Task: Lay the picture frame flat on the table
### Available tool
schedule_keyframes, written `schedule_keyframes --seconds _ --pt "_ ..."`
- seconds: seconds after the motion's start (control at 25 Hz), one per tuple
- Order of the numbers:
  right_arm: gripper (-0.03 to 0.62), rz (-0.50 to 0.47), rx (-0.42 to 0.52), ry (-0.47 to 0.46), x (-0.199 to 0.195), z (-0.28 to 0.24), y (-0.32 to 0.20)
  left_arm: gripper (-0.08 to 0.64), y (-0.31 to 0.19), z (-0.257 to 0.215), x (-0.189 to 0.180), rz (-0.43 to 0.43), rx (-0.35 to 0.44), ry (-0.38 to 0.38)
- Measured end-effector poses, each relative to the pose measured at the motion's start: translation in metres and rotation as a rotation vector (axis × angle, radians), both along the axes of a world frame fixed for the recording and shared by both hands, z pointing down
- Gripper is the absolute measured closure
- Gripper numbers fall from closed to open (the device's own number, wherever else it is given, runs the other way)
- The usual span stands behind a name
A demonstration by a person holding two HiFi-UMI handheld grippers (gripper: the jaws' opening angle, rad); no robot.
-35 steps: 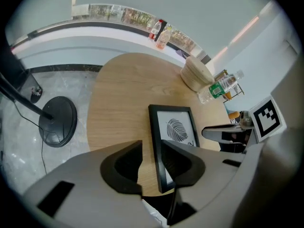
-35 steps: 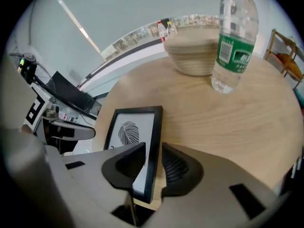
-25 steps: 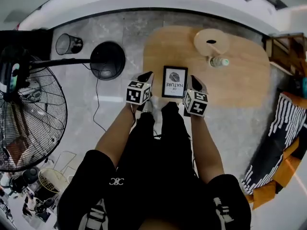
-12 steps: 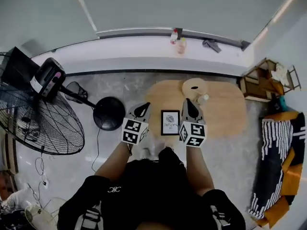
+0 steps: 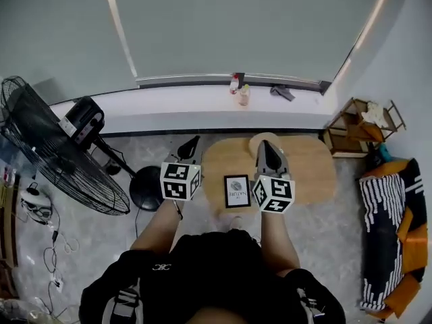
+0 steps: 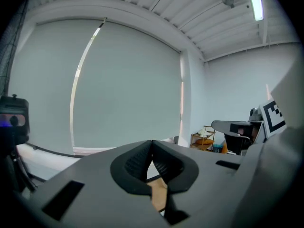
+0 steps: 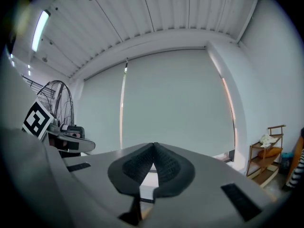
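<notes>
The right gripper (image 7: pixel 153 146) had its jaws together, empty; a fan (image 7: pixel 56 101) stood left of it, a wooden shelf (image 7: pixel 267 152) right.

The head view looks from above the person steeply down on the pale oval wooden table (image 5: pixel 310 174), which lies far below, and reaches as far as the grey roller blind (image 5: pixel 236 25). The left gripper view sits close behind the left gripper (image 6: pixel 152 144) and faces about level, a little upward, toward this blind and the white ribbed ceiling (image 6: pixel 190 13). The right gripper view rides on the right gripper (image 7: pixel 154 146) in the same way. All three views share the blind and the small wooden shelf (image 5: pixel 354 123). The head view and the right gripper view share the black standing fan (image 5: pixel 47 154).
</notes>
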State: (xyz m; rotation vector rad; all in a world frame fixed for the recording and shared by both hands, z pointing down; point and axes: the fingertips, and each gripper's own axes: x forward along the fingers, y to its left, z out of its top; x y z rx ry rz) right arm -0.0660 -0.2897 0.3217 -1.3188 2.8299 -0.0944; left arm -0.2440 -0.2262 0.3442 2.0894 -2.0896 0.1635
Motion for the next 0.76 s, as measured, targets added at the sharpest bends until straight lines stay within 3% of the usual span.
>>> schedule_keyframes --seconds 0.48,0.76 --pt "0.578 0.03 0.018 -0.022 0.012 -0.015 0.015 0.54 0.013 -0.04 0.022 0.079 0.098 -0.036" --pt "0.578 0.037 0.03 -0.03 0.02 -0.018 0.02 0.538 0.016 -0.038 0.038 0.106 0.087 -0.055"
